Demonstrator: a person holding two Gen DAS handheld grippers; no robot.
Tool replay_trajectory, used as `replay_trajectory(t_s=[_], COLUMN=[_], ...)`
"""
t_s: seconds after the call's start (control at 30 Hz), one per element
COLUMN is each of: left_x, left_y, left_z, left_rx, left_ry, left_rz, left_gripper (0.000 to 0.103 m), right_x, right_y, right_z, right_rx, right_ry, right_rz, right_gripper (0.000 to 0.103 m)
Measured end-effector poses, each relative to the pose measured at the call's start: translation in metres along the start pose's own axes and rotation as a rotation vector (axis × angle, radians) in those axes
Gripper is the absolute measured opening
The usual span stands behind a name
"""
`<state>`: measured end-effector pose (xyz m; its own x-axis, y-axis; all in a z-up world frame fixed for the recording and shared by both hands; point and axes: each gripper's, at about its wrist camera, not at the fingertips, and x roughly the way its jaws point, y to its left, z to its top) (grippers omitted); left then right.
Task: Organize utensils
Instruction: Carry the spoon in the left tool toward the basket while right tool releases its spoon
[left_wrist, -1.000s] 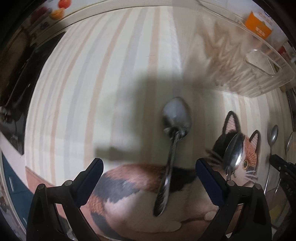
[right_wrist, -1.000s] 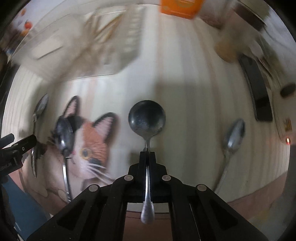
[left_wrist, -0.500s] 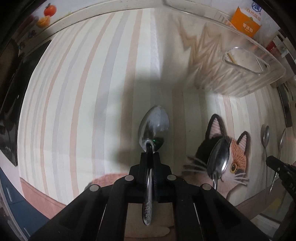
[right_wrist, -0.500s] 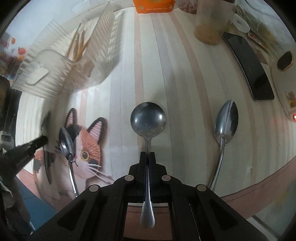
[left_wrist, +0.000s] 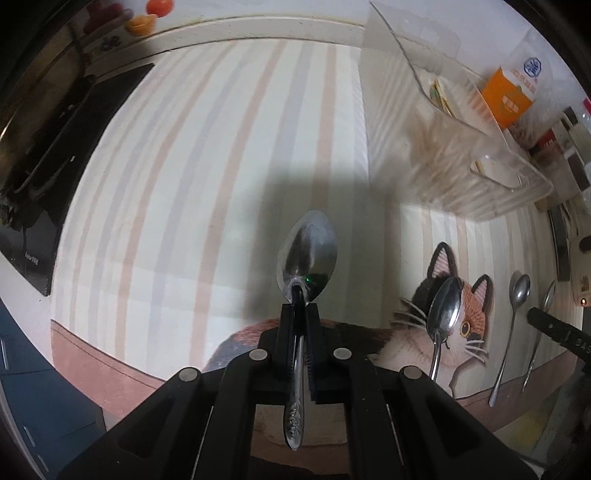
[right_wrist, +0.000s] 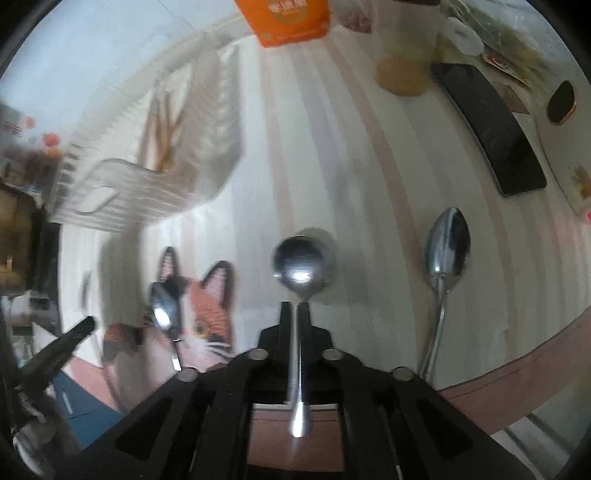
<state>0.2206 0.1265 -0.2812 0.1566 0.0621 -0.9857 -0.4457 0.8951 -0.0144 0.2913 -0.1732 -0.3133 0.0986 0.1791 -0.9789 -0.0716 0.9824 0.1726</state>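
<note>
Left gripper (left_wrist: 300, 306) clamps an oval steel spoon (left_wrist: 308, 254) above the striped cloth (left_wrist: 184, 184). Right gripper (right_wrist: 294, 306) pinches a round-bowled spoon (right_wrist: 301, 266); the clear ribbed rack (right_wrist: 155, 177) looks blurred.

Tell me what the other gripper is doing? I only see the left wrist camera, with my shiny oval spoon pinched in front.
Observer: The right gripper is shut on a round-bowled steel spoon, with the handle between its fingers.
Operator: Is anything next to it?
Observer: A pointed oval steel spoon lies on the striped tablecloth to its right, and nothing is touching it.
Operator: What's behind that one?
Observer: A flat black phone lies farther back on the cloth.
</note>
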Motion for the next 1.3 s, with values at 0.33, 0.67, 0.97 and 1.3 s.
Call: replay_trajectory(t_s=[0.33, 0.67, 0.97, 1.3], left_x=[0.002, -0.017, -0.052, -0.011], left_y=[0.012, 0.01, 0.016, 0.009], left_z=[-0.01, -0.01, -0.007, 0.002], left_rx=[-0.019, -0.028, -0.039, -0.04], left_ry=[-0.006, -0.047, -0.114, -0.066], left_rz=[0.036, 0.026, 0.007, 0.086], left_gripper=[0.003, 0.003, 0.003, 0.003], right_x=[0.026, 0.012, -0.02, 0.038], right_y=[0.027, 0.014, 0.002, 0.045], right_z=[0.006, -0.003, -0.001, 0.019], right_rx=[-0.068, -0.033, -0.01, -0.263], right_ry=[-0.086, -0.131, -0.136, -0.082], right_rz=[-0.203, -0.129, 0.018, -0.167], right_gripper=[0.042, 0.0, 0.0, 0.064])
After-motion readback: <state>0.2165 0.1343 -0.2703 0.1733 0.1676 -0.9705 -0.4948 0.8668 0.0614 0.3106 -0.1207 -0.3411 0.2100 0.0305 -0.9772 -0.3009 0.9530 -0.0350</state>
